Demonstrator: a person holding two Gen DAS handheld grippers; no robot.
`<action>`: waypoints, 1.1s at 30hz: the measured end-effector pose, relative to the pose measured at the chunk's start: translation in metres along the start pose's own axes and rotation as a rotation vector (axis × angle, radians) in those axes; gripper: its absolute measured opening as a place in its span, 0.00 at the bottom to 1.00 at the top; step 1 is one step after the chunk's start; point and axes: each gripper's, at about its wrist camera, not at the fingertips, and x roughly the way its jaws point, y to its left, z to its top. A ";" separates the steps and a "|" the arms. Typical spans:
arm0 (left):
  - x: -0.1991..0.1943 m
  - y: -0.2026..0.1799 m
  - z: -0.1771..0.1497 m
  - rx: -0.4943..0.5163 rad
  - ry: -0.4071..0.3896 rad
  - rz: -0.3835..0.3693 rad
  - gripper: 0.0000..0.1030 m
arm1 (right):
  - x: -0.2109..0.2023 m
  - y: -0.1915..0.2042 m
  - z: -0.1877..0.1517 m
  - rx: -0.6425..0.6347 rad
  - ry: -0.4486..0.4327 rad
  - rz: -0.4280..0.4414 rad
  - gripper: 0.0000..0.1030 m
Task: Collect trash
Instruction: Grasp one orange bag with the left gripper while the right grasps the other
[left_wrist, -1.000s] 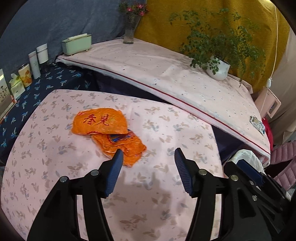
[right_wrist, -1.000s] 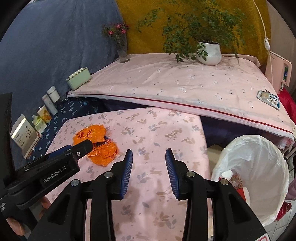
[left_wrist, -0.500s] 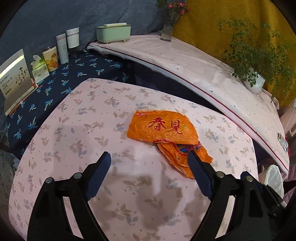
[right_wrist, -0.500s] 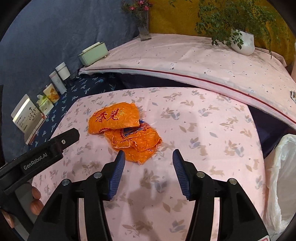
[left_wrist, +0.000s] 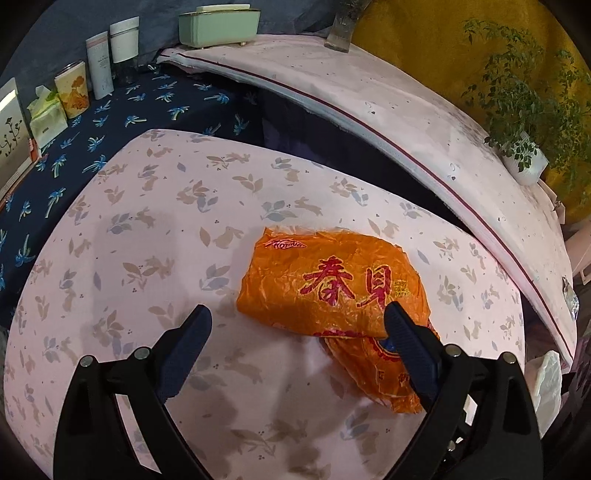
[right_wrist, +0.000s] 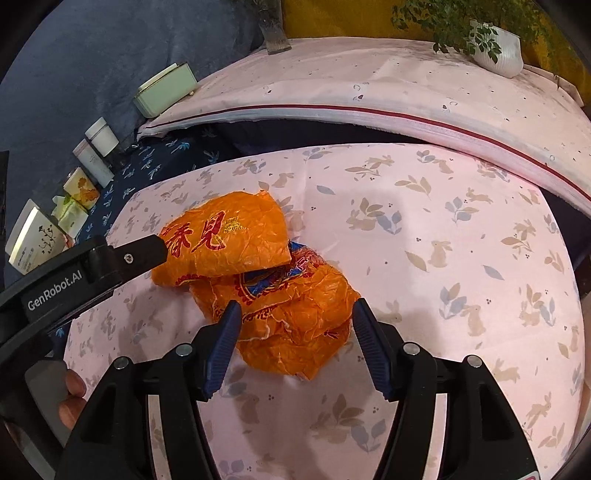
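Both hand-held grippers, left (left_wrist: 297, 321) and right (right_wrist: 296, 312), hang with jaws opening and clamping nothing over two overlapping orange wrappers on the bench (right_wrist: 443, 258), one gripper lined up per wrapper, upper wrapper (left_wrist: 332, 280), lower wrapper (right_wrist: 295, 314), apparently so each takes its own.

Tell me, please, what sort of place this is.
Probably a home living area: a table under pink rabbit-print cloth, a potted green plant in a white pot, and a pale green tissue box.
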 end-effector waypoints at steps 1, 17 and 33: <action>0.005 -0.002 0.001 0.006 0.006 -0.003 0.87 | 0.003 0.000 0.001 -0.001 0.003 -0.001 0.59; 0.027 -0.010 -0.011 0.037 0.036 -0.031 0.40 | 0.018 0.007 -0.016 -0.106 0.008 -0.064 0.42; -0.044 -0.043 -0.025 0.075 -0.039 -0.079 0.11 | -0.042 -0.018 -0.020 -0.049 -0.056 -0.020 0.10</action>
